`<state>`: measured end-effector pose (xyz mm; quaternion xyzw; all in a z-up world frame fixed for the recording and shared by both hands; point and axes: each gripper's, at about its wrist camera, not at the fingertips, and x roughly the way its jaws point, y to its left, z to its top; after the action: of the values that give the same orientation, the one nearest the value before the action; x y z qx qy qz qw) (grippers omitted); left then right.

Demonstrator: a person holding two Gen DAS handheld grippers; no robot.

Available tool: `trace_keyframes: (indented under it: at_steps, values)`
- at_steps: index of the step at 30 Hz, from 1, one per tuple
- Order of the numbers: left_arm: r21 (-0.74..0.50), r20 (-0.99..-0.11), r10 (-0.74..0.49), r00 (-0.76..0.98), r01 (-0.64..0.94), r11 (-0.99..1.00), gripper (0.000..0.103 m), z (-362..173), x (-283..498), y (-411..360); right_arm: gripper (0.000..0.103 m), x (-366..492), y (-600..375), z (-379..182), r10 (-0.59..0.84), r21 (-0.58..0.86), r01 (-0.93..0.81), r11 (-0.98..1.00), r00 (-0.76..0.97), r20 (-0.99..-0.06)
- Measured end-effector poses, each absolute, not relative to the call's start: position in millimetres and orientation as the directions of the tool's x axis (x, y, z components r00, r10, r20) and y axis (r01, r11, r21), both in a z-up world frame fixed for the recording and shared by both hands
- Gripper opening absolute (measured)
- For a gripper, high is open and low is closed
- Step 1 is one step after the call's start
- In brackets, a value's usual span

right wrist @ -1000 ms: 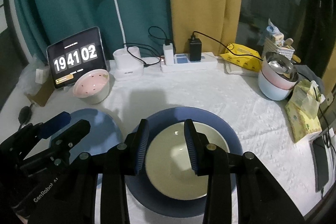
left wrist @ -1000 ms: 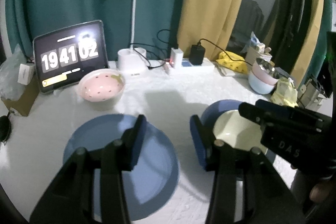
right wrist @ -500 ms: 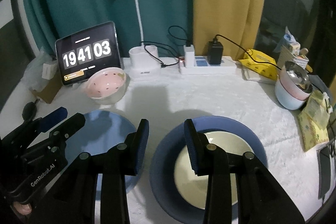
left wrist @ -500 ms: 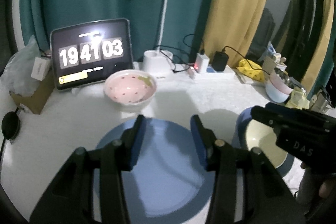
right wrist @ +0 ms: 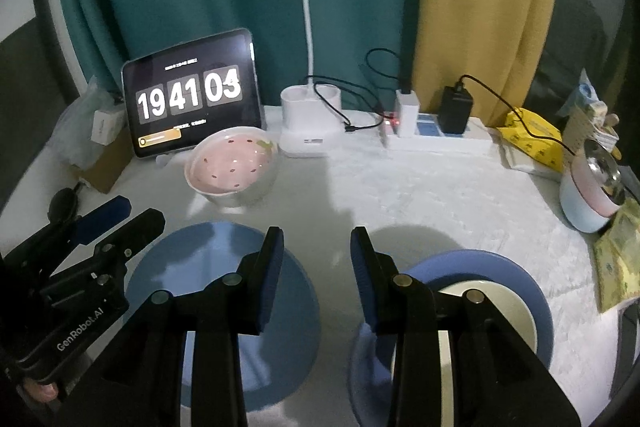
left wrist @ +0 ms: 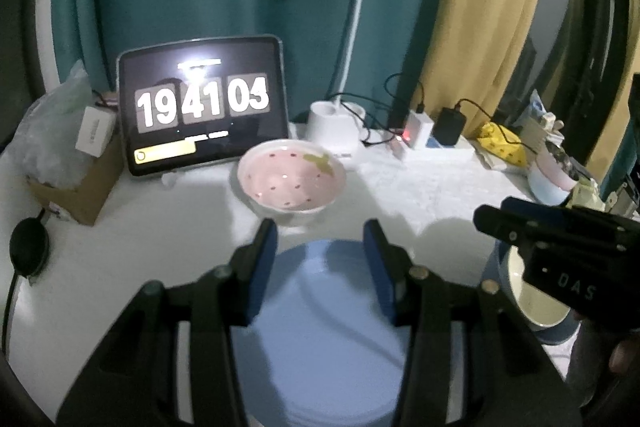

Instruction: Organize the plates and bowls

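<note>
hovering over the white-clothed table (right wrist: 460, 187), the left gripper (left wrist: 320, 247) hangs above the empty round light-blue plate (left wrist: 320, 339), jaws partly open with nothing between them. the right gripper (right wrist: 316, 259) sits over the gap between that plate (right wrist: 216, 267) and the darker blue plate (right wrist: 500, 267) on the right, which carries a cream round bowl (right wrist: 484, 303); its jaws are also partly open and empty. farther back, a pink speckled bowl (left wrist: 292, 179) stands before the tablet clock (left wrist: 202, 103).

plate (left wrist: 320, 327) pale blue | bowl (left wrist: 291, 181) pink, dark specks | curtain (right wrist: 484, 7) mustard
</note>
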<state>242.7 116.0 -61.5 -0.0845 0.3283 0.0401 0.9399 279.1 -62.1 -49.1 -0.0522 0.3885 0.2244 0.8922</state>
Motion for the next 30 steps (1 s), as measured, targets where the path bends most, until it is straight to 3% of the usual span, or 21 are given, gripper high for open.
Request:
trace_keyframes:
  at_steps: [30]
  values:
    - [-0.173, -0.661, 0.005, 0.750, -0.158, 0.972, 0.047, -87.1, 297.3, 176.9, 0.036, 340.5, -0.7, -79.0, 0.393, 0.142, -0.460, 0.876, 0.512, -0.764]
